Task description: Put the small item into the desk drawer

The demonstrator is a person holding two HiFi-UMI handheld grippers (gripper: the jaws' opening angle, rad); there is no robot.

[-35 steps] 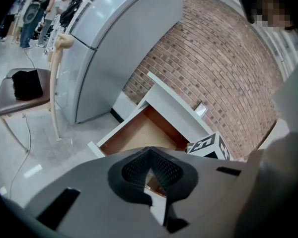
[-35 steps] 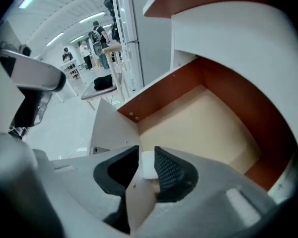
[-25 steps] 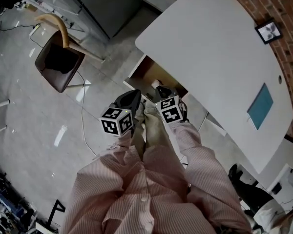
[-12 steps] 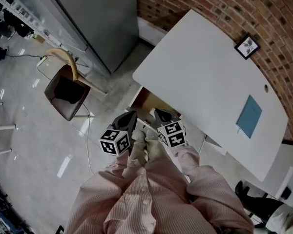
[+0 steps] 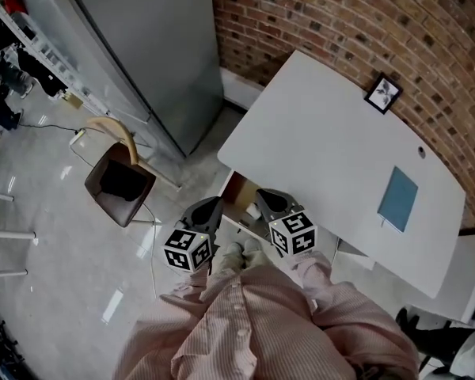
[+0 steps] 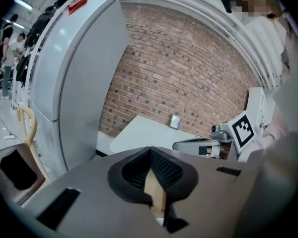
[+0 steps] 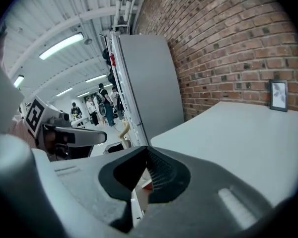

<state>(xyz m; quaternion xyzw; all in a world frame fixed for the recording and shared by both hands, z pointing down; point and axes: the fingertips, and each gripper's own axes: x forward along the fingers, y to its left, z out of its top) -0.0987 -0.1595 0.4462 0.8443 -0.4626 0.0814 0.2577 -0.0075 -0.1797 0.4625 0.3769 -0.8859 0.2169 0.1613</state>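
Hovering with left grey two-jaw gripper and right grey two-jaw gripper both clenched empty above open light-wood desk drawer under white desk top, spotting small whitish item seemingly already inside, likely light and rigid, best pinched across its sides.

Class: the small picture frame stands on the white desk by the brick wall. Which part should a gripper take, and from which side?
Probably its top edge, coming down from above the white desk. The picture frame stands upright as a flat panel, with the brick wall just behind it, so the jaws would likely close across its thickness there.
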